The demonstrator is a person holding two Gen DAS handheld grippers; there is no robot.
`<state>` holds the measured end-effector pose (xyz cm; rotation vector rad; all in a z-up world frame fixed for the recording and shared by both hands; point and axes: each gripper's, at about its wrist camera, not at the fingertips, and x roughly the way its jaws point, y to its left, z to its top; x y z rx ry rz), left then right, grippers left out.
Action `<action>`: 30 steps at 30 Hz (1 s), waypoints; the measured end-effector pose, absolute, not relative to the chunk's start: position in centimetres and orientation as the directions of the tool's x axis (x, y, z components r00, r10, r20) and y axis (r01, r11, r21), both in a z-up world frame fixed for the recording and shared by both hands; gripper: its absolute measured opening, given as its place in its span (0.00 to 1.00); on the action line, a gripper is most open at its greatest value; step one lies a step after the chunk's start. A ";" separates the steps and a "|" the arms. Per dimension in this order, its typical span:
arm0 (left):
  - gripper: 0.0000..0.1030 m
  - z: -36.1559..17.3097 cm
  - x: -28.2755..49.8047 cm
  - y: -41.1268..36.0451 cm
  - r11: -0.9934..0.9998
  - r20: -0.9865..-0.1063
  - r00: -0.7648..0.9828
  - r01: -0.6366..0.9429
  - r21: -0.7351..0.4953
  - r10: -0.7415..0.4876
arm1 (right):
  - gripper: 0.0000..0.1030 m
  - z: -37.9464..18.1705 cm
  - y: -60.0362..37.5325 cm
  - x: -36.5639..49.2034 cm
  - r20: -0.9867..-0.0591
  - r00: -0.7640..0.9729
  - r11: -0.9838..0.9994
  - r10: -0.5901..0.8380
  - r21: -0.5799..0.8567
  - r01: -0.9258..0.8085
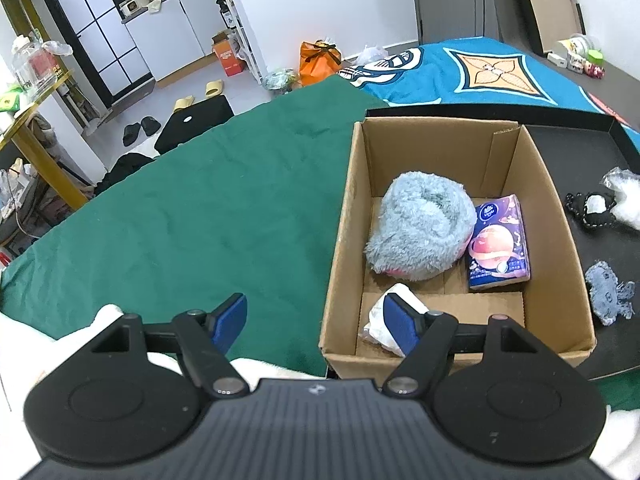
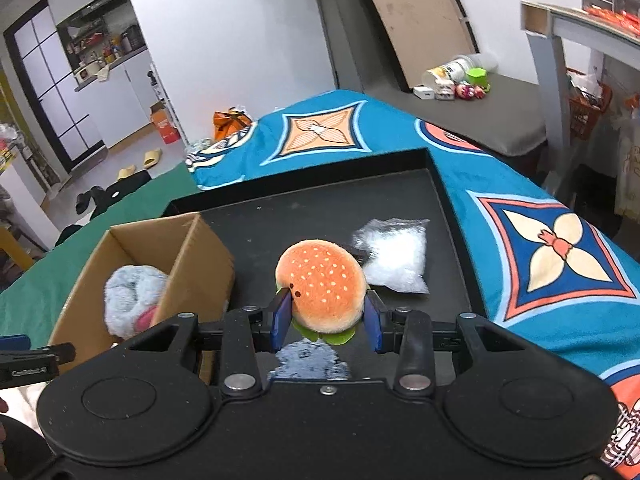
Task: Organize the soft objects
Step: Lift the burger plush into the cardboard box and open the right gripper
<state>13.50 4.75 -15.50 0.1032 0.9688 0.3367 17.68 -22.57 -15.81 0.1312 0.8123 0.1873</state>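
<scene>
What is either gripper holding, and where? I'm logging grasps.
The right gripper squeezes the burger toy by its sides; the left gripper is empty.

Plush burger (image 2: 320, 286) clamped above black tray (image 2: 400, 184); fluffy grey toy (image 1: 420, 228), tissue pack (image 1: 498, 242), crumpled white wad (image 1: 380, 316) inside cardboard box (image 1: 344, 216).

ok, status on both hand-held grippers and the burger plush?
Right hand-held gripper shut on burger plush, above black tray. Left hand-held gripper open, empty, by cardboard box. Path to box looks clear.
</scene>
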 end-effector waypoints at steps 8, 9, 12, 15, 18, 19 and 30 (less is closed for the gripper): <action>0.71 -15.4 13.3 5.6 0.952 -0.799 0.527 -0.244 0.182 0.288 | 0.37 -14.5 -19.7 17.3 -0.697 0.675 0.970 0.242 0.171 -0.172; 0.71 -15.4 13.2 5.7 0.953 -0.800 0.528 -0.244 0.177 0.284 | 0.37 -14.4 -19.1 17.3 -0.696 0.675 0.970 0.243 0.164 -0.180; 0.71 -15.5 13.2 5.9 0.956 -0.804 0.528 -0.244 0.163 0.272 | 0.37 -14.1 -17.9 17.2 -0.697 0.673 0.968 0.250 0.153 -0.201; 0.71 -15.7 13.2 6.2 0.959 -0.811 0.526 -0.247 0.142 0.255 | 0.37 -13.7 -16.5 17.1 -0.693 0.673 0.964 0.258 0.144 -0.222; 0.71 -15.8 13.4 6.6 0.962 -0.821 0.520 -0.248 0.119 0.235 | 0.37 -13.2 -15.2 17.0 -0.689 0.673 0.960 0.269 0.140 -0.241; 0.71 -15.9 13.5 6.8 0.963 -0.825 0.517 -0.247 0.111 0.227 | 0.37 -13.1 -14.8 17.0 -0.688 0.673 0.959 0.272 0.138 -0.246; 0.57 -16.5 13.5 7.8 0.966 -0.848 0.503 -0.254 0.040 0.167 | 0.37 -12.9 -11.3 16.9 -0.694 0.658 0.948 0.293 0.121 -0.294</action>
